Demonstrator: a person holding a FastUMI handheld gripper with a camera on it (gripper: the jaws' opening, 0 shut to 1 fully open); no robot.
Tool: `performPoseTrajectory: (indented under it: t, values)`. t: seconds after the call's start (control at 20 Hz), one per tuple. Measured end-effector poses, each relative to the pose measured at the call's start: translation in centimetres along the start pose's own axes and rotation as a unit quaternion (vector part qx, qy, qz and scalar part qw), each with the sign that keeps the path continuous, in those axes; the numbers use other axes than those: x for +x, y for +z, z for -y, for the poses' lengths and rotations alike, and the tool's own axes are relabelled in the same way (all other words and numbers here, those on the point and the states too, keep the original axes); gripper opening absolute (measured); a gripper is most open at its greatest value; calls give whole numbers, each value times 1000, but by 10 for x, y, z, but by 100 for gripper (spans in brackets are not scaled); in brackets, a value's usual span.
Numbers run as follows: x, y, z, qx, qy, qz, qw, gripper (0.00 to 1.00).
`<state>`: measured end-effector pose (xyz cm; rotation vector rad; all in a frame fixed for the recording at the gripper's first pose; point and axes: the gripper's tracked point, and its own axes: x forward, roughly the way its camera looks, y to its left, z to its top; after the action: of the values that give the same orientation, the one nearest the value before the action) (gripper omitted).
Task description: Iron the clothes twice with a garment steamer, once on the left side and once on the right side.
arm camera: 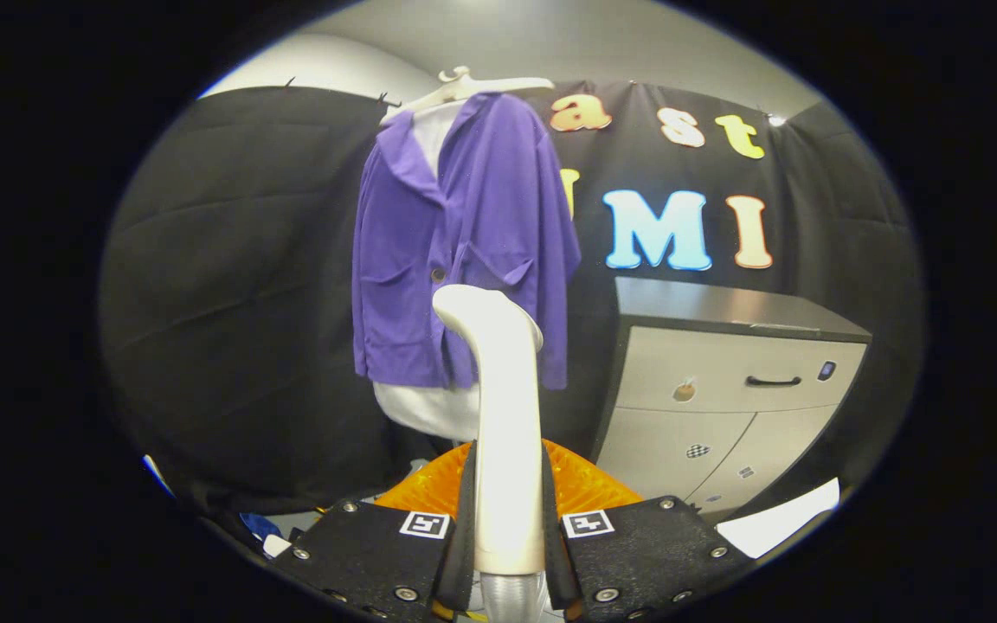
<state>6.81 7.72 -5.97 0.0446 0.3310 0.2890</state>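
Note:
A white garment steamer (503,407) stands upright between my fingers, its handle clamped on both sides and its head bent toward the clothes. My gripper (507,528) is shut on that handle. Beyond the steamer's head hangs a purple jacket (459,251) over a white garment (429,407), both on a white hanger (464,86) against the black cloth wall. The steamer's head sits in front of the jacket's lower middle, near a button, and stands apart from the fabric.
A grey cabinet (723,381) with a dark top and a black drawer handle stands to the right of the jacket. An orange object (581,489) lies just behind my fingers. A white sheet (780,523) lies low on the right.

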Motion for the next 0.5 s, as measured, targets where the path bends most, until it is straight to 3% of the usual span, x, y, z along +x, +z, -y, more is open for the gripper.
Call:
performPoseTrajectory:
  t: [0.2,0.5]
  values:
    - [-48,36,44,18,-22,57,998,33]
    - [-104,55,96,29,-50,106,993,33]
